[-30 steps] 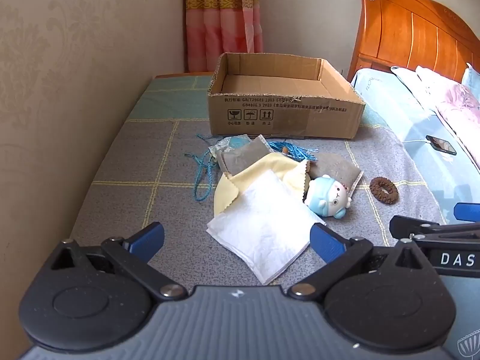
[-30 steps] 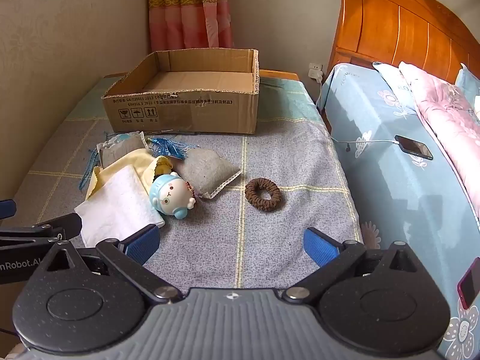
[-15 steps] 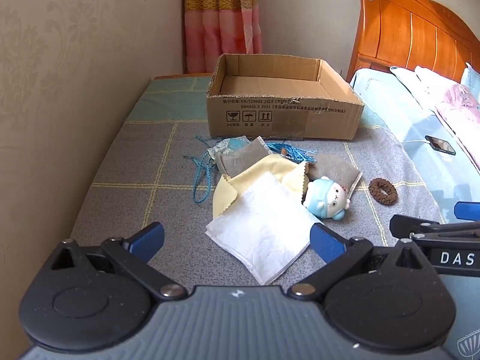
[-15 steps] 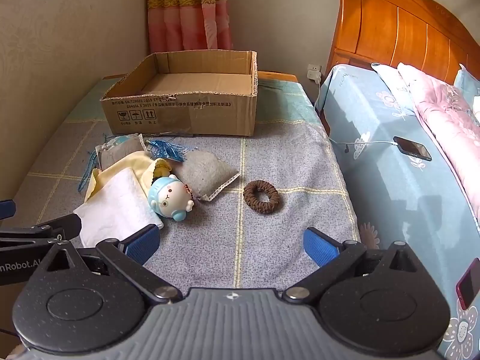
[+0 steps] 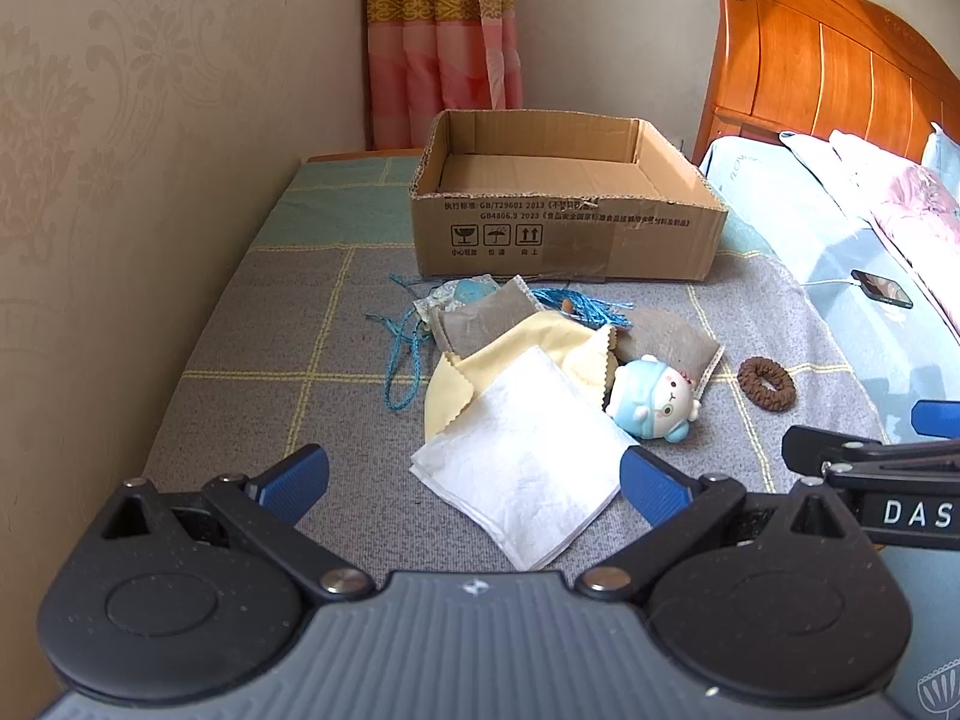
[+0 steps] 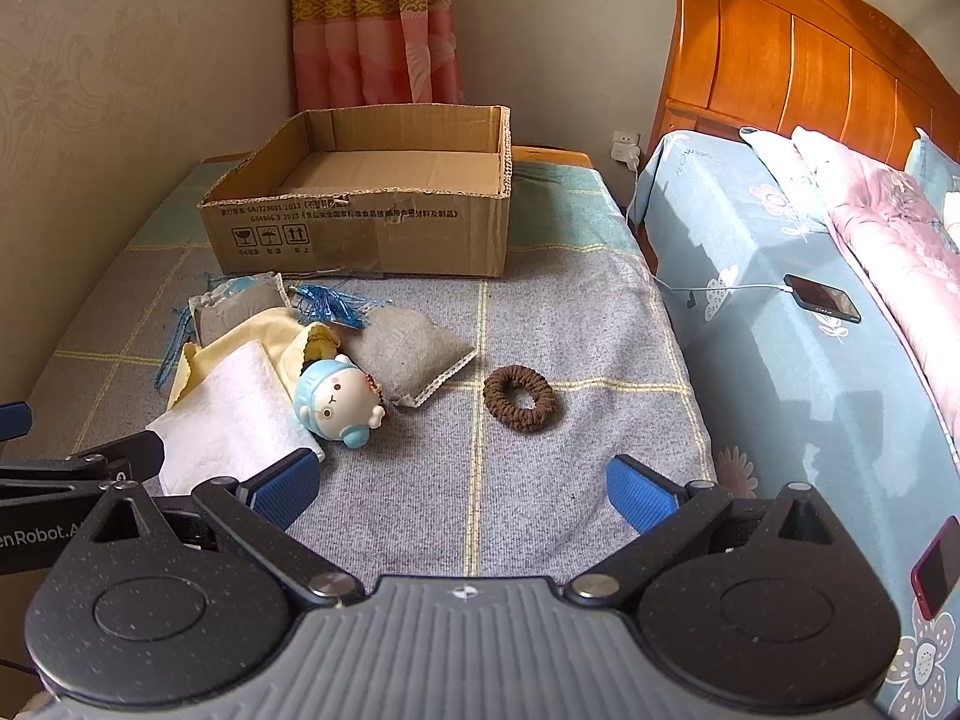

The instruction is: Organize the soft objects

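Pile: white folded cloth (image 5: pixel 522 456) lies on a yellow cloth (image 5: pixel 528 348), at 12 o'clock just ahead of my left gripper (image 5: pixel 474 480); nothing from it is packed yet.
Plush toy: blue-and-white figure (image 6: pixel 337 402) touching the pile's edge, at 11 o'clock from my right gripper (image 6: pixel 459 489).
Pouches: one grey pouch (image 6: pixel 414 351) behind the toy, a second grey pouch (image 5: pixel 486 315) under the yellow cloth.
Cord: blue string (image 5: pixel 408 342) tangled at the pile's far side.
Hair tie: brown scrunchie (image 6: pixel 519 397) alone, at 12 o'clock from my right gripper.
Box: cardboard box (image 5: pixel 570 234) beyond everything; its visible floor shows no items.
Grippers: both spread wide, holding nothing.
Progress: I judge the sorting unstarted; every soft item remains on the grey mat (image 6: pixel 576 324).
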Demonstrator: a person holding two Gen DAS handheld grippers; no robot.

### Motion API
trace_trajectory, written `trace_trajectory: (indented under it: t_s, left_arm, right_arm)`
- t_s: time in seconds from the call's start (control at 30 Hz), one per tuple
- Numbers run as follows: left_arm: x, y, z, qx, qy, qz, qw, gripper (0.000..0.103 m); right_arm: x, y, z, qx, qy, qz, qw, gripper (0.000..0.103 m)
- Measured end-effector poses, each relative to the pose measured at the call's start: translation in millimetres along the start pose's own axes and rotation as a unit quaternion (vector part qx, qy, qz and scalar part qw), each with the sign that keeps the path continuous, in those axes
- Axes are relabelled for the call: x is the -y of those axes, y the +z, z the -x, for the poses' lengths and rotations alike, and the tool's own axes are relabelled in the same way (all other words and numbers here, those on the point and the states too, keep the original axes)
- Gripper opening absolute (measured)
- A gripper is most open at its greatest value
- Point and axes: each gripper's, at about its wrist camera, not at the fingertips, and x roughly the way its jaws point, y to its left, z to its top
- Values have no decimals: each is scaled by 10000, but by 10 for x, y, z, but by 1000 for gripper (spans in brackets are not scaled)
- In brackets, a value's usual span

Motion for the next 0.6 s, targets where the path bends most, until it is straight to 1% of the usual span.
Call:
trace_trajectory:
  t_s: [0.6]
  left_arm:
    - [-29,13,9,37,16,12,10000,102]
  right_arm:
    - [-15,4,15,43,-31,12,10000,103]
